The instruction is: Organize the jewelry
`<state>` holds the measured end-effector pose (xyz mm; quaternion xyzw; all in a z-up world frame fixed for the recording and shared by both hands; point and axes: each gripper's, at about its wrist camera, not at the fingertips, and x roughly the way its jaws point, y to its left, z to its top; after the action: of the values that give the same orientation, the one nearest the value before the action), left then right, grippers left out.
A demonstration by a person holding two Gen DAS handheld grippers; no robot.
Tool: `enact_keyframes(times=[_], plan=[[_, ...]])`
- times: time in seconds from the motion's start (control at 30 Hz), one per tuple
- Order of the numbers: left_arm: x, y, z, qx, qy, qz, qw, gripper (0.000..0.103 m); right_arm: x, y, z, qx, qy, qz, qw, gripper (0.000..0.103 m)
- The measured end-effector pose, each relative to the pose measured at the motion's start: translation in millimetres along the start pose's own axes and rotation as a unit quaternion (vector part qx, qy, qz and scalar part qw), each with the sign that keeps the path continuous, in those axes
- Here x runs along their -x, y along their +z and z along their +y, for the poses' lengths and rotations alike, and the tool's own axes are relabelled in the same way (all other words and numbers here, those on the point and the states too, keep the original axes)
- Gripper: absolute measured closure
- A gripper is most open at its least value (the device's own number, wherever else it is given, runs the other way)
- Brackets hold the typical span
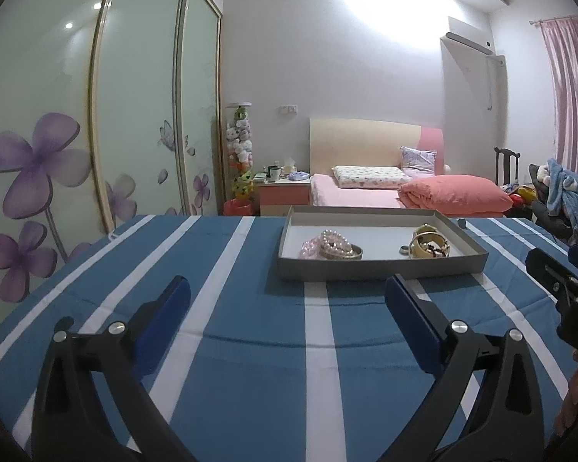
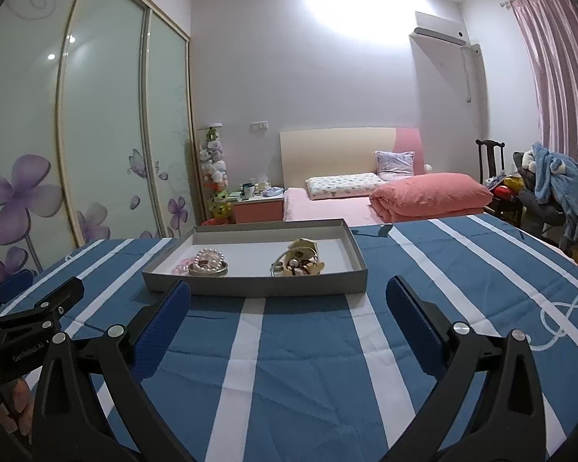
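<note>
Left wrist: left gripper (image 1: 287, 292) spread wide, holding nothing; tray (image 1: 381, 270) just ahead on tabletop (image 1: 250, 365), pearls (image 1: 333, 242) and bangles (image 1: 429, 246) inside. Right gripper (image 2: 288, 292) likewise wide, unloaded, just behind tray.

- The worktop (image 1: 250, 346) is covered edge to edge by a blue cloth (image 2: 308, 365) with white stripes.
- A shallow grey tray (image 1: 381, 267) rests flat on the cloth, toward the far edge.
- White looped embroidery (image 2: 558, 323) marks the cloth, to the right of the tray and nearer.
</note>
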<state>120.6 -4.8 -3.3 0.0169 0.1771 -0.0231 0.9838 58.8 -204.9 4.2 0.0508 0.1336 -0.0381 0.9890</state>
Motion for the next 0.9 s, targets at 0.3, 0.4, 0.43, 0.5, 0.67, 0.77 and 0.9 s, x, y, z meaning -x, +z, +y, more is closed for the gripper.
enact_keyframes(times=[0.3, 0.4, 0.43, 0.5, 0.67, 0.77, 0.9], plan=[[1.2, -2.8, -2.7, -0.004, 0.009, -0.007, 0.9999, 0.005, 6.3, -2.6, 2.9, 0.01, -0.002, -0.007, 1.0, 0.002], [2.1, -1.4, -2.4, -0.003, 0.007, -0.008, 0.9999, 0.005, 6.4, -2.4, 3.1, 0.01, -0.002, -0.007, 1.0, 0.002], [2.6, -0.8, -2.3, -0.002, 0.006, -0.009, 0.9999, 0.005, 6.5, -2.4, 3.0, 0.009, -0.001, -0.007, 1.0, 0.002], [3.1, -0.1, -2.6, -0.001, 0.005, -0.009, 0.9999, 0.005, 6.4, -2.5, 3.2, 0.01, -0.002, -0.007, 1.0, 0.002], [4.7, 0.5, -1.8, 0.0, 0.002, -0.008, 1.0, 0.005, 6.9, -1.7, 4.1, 0.01, -0.001, -0.007, 1.0, 0.002], [5.6, 1.2, -2.2, 0.0, 0.001, -0.008, 1.0, 0.005, 6.9, -1.9, 4.1, 0.01, -0.001, -0.007, 1.0, 0.002], [6.1, 1.5, -3.6, 0.0, -0.001, -0.006, 1.0, 0.005, 6.9, -0.8, 4.9, 0.011, -0.001, -0.007, 1.0, 0.002]])
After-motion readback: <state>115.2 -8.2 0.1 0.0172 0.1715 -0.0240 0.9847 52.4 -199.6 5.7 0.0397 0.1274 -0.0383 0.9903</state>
